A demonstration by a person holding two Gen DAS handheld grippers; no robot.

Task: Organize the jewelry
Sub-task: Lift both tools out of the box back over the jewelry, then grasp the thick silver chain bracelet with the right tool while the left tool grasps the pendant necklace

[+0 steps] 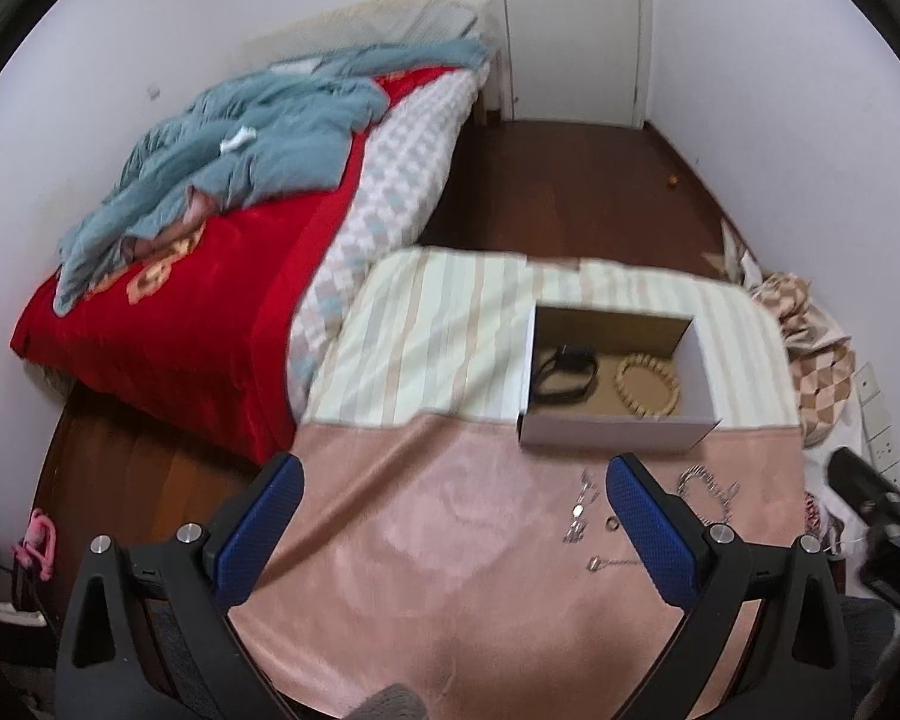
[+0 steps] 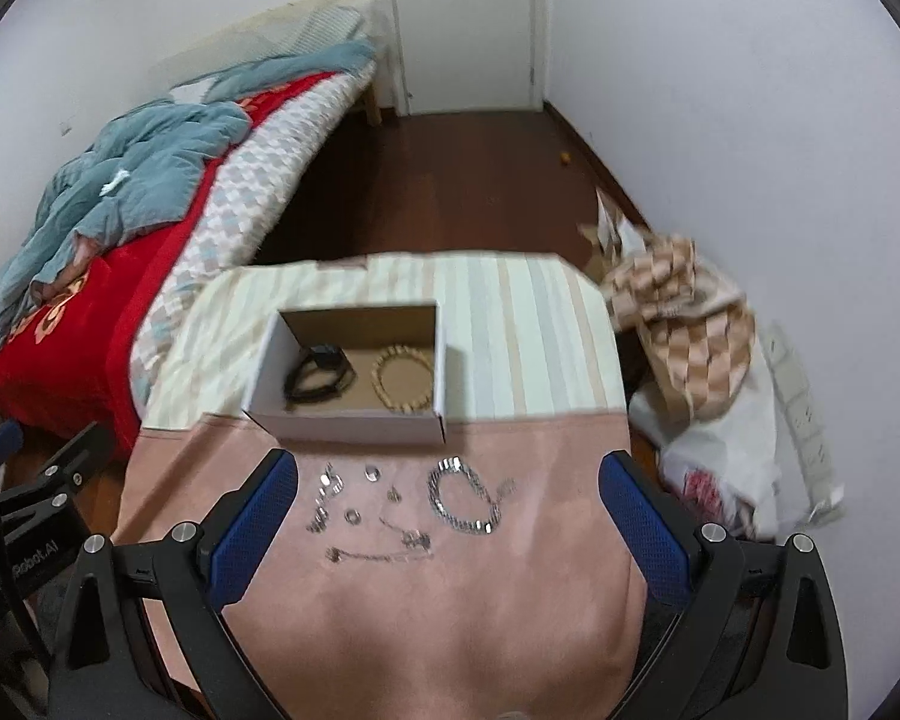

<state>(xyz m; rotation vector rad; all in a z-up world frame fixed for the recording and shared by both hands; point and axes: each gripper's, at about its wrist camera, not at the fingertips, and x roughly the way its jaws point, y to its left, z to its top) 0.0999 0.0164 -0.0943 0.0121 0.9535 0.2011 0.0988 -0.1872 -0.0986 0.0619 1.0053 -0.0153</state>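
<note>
A white cardboard box [image 2: 354, 423] [image 1: 615, 435] sits on a cloth-covered table [image 2: 450, 600]. Inside lie a black band [image 2: 318, 381] [image 1: 564, 375] and a wooden bead bracelet [image 2: 402, 381] [image 1: 648, 387]. On the pink cloth in front of the box lie a silver link bracelet [image 2: 465, 495] [image 1: 705, 489], several small rings and earrings [image 2: 354, 498] [image 1: 579, 510] and a thin chain [image 2: 384, 552] [image 1: 612, 563]. My right gripper [image 2: 447, 483] is open and empty above the jewelry. My left gripper [image 1: 453, 492] is open and empty, left of the jewelry.
A bed with a red cover and a blue blanket [image 1: 222, 180] stands left of the table. Checkered cloth and white bags [image 2: 690, 360] are piled at the right by the wall. A white door [image 2: 462, 24] is at the back, past dark wooden floor.
</note>
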